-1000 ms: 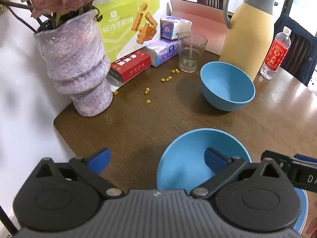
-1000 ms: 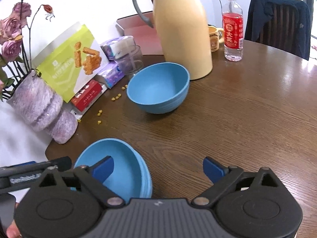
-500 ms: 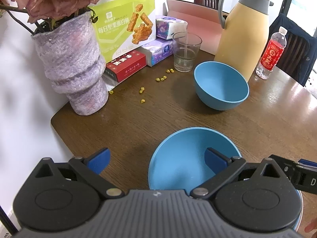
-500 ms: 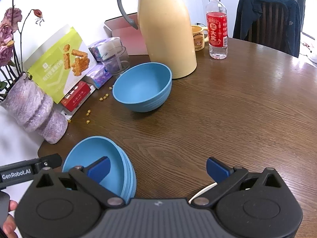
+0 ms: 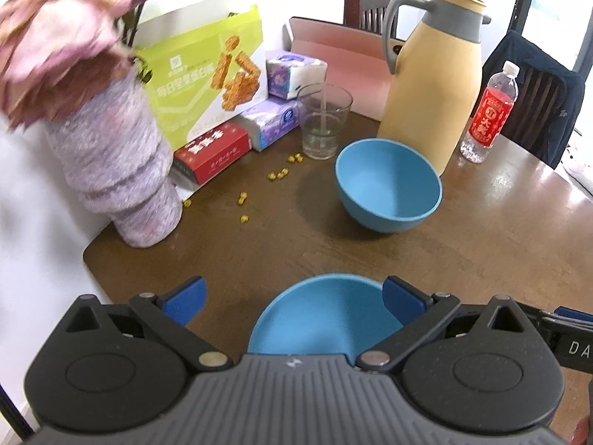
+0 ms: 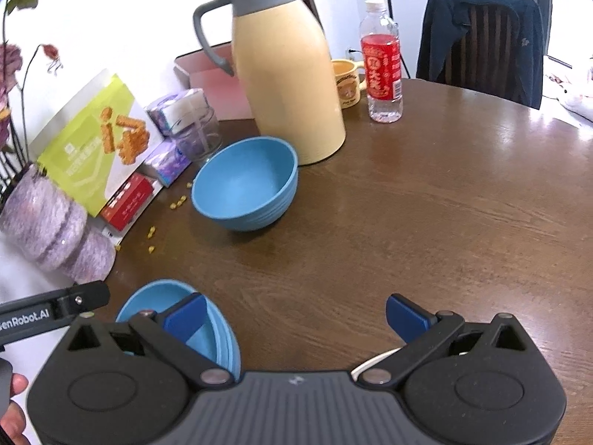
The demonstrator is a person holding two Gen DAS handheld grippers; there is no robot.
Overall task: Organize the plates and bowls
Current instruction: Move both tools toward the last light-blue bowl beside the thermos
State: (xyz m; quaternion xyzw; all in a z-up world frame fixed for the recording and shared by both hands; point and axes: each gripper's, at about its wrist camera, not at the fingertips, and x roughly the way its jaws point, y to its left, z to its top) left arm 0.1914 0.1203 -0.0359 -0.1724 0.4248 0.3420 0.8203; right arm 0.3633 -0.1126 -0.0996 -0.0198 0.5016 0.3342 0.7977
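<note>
Jaws of both grippers stand wide apart with nothing between them. Seen from its own wrist camera, the left gripper (image 5: 292, 296) hovers over the near blue bowl (image 5: 326, 315), whose far rim shows between its blue fingertips (image 5: 185, 296), the right tip just over the bowl's edge. In the right wrist view, the right gripper (image 6: 294, 313) sits above bare wood, its left fingertip overlapping that same near blue bowl (image 6: 159, 300), which appears to rest in at least one more blue piece, shown by layered rims at its right side. A white curved edge peeks out under the right gripper's body; what it belongs to cannot be told.

Farther back on the brown round tabletop (image 6: 426, 204) stands the far blue bowl (image 6: 246, 183), upright and empty, just beside the yellow thermos jug (image 6: 285, 70). Near it are a clear glass (image 5: 324, 126), scattered yellow kernels (image 5: 278, 175), tissue packs (image 5: 270, 126), a red box (image 5: 213, 152), a green snack box (image 5: 207, 74) and a purple vase (image 5: 118, 170) of dried roses. A red-labelled bottle (image 6: 381, 63) and a yellow mug (image 6: 346, 83) stand behind the jug.
</note>
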